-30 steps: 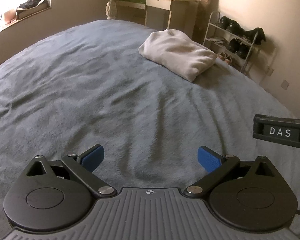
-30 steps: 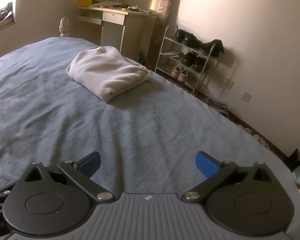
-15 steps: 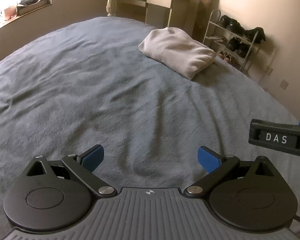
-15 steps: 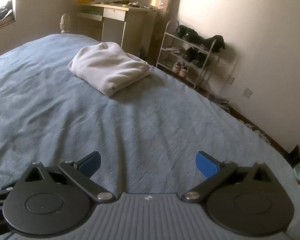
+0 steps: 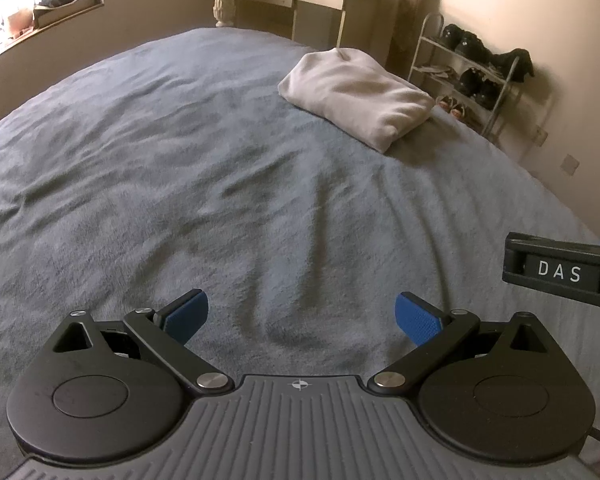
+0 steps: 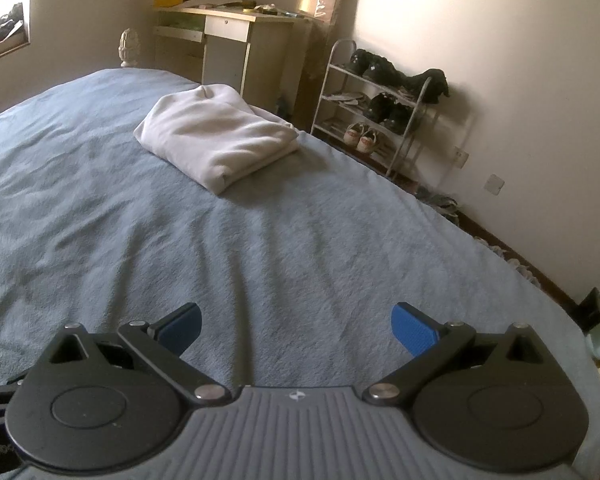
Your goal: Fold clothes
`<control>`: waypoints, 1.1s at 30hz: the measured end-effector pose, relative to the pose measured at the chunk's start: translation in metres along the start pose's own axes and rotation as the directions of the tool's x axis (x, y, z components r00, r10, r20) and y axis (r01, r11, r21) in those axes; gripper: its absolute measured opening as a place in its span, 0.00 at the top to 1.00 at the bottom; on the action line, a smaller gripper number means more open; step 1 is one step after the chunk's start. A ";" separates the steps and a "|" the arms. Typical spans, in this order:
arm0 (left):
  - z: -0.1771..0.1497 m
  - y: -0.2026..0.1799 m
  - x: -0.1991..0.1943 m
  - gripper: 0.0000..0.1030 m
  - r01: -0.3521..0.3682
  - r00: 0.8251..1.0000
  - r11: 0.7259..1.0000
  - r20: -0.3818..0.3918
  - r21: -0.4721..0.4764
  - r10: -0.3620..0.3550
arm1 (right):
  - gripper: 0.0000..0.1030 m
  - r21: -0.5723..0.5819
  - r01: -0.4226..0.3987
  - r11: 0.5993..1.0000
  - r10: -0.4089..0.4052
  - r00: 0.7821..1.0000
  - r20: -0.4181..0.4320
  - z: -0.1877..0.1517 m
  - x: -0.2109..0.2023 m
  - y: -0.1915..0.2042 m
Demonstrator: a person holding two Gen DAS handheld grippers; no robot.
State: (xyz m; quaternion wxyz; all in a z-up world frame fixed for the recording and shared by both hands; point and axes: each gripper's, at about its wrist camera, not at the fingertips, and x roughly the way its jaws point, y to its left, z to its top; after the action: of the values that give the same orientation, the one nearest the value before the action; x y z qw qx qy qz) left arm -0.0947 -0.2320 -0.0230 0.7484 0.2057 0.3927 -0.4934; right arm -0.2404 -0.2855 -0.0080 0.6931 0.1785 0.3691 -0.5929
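Holding both spread and empty: your left gripper and right gripper are hovering over the blue bedspread. Folded pale garment, possibly a sweatshirt, is lying upper right of centre.

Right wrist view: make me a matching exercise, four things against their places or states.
Things:
1. folded sweatshirt
2. right tongs
3. shoe rack
4. desk

Places or states:
a. against the right wall
b. open, empty
c. lying on the blue bedcover
d. beyond the bed's far end

Pairs: 1-c, 2-b, 3-a, 4-d
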 end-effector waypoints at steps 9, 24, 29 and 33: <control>0.000 0.000 -0.001 0.02 -0.005 1.000 1.000 0.004 -0.003 0.005 | 0.00 0.002 0.001 1.000 -0.001 1.000 -0.001 -0.001 -0.001 0.000; 0.001 0.000 -0.004 0.02 -0.011 1.000 1.000 0.013 -0.007 0.011 | 0.00 0.004 -0.006 1.000 0.006 1.000 0.011 -0.001 -0.004 -0.002; 0.000 -0.001 -0.005 0.02 -0.011 1.000 1.000 0.011 -0.001 0.011 | 0.00 0.009 -0.007 1.000 0.007 1.000 0.010 -0.002 -0.004 -0.003; 0.000 -0.002 -0.006 0.02 -0.013 1.000 1.000 0.011 0.000 0.013 | 0.00 0.010 -0.008 1.000 0.008 1.000 0.010 -0.003 -0.005 -0.003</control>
State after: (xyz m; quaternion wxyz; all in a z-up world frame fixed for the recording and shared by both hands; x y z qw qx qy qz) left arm -0.0976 -0.2296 -0.0181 0.7536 0.2057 0.3871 -0.4897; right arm -0.2438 -0.2813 -0.0059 0.6963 0.1805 0.3617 -0.5931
